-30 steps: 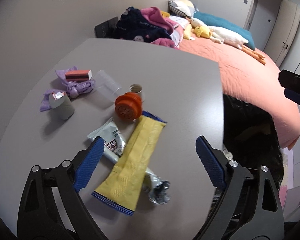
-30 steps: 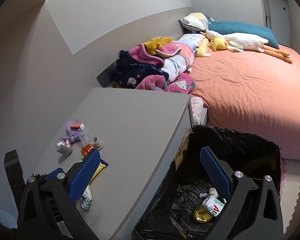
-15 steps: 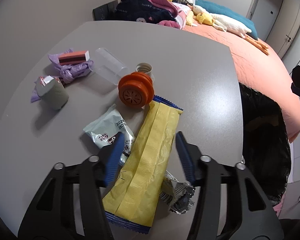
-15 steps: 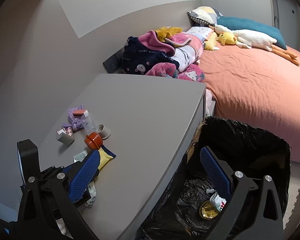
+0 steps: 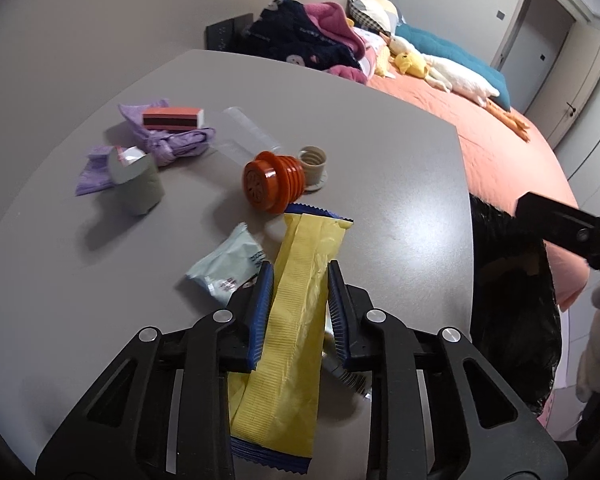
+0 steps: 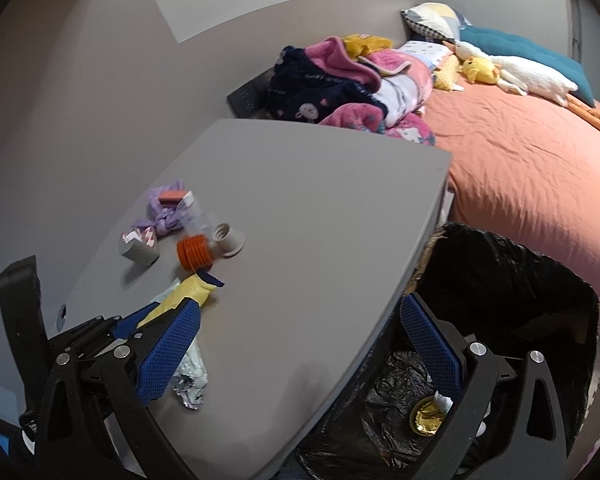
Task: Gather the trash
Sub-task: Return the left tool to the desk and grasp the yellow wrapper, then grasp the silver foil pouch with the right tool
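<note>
Here, yellow wrapper (image 5: 296, 312), ribbed, blue-edged, creased between closing fingers (image 5: 262, 312)

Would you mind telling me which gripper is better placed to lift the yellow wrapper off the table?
Left. The left gripper is closing with the yellow wrapper between its pads. The right gripper hangs open and empty, straddling the table edge above the black trash bag.

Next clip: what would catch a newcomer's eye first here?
Front and centre in the left wrist view, the left tongs are closing on a long yellow wrapper lying on the grey table, its sides bowed up between the blue pads. Behind it an orange ribbed cap lies on its side. Right of the table stands a black-lined trash bin, the right tongs open above its edge.
</note>
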`<act>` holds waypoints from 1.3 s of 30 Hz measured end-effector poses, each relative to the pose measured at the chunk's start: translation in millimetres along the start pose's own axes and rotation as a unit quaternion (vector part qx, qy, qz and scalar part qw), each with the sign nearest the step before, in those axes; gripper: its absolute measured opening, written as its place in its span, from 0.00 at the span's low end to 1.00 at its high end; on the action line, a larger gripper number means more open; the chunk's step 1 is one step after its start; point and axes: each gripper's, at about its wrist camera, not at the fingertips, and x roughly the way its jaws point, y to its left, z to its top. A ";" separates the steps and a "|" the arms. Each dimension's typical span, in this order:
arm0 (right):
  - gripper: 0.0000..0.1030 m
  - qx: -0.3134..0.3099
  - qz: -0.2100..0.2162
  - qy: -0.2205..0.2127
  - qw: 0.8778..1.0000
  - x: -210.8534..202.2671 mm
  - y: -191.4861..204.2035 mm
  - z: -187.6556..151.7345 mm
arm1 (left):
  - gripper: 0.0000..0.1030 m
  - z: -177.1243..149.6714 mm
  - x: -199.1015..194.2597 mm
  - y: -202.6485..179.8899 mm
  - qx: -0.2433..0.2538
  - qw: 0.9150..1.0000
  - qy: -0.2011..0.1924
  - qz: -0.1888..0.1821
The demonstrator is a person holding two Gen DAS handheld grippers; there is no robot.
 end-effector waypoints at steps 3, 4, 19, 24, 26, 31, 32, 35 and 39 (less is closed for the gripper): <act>0.97 -0.013 0.008 0.009 1.000 7.8 12.2 -1.2 | 0.25 -5.5 -8.0 9.2 -0.014 1.000 -0.004 0.003; 0.97 -0.017 0.011 0.013 1.000 10.6 16.6 -1.6 | 0.25 -6.3 -9.7 11.9 -0.017 1.000 -0.005 0.005; 0.97 -0.107 0.053 0.068 0.990 52.5 86.2 -16.7 | 0.25 -38.2 -39.5 68.8 -0.105 0.994 -0.013 0.038; 0.95 -0.133 0.048 0.078 0.987 68.8 103.6 -20.6 | 0.25 -45.9 -47.0 80.5 -0.120 0.992 -0.016 0.043; 0.93 -0.148 0.040 0.078 0.985 75.3 110.3 -23.8 | 0.25 -48.5 -48.7 84.7 -0.126 0.991 -0.016 0.042; 0.71 -0.181 0.009 0.074 0.981 89.5 121.5 -31.3 | 0.25 -54.3 -53.9 95.6 -0.138 0.989 -0.017 0.046; 0.66 -0.182 0.010 0.080 0.980 92.8 121.9 -32.0 | 0.25 -55.2 -55.1 97.7 -0.139 0.989 -0.017 0.047; 0.56 -0.193 0.006 0.086 0.977 97.1 124.2 -35.1 | 0.25 -57.2 -56.6 101.7 -0.143 0.988 -0.016 0.048; 0.34 -0.214 0.016 0.089 0.973 96.9 129.5 -38.1 | 0.25 -59.5 -56.1 105.0 -0.147 0.988 -0.015 0.047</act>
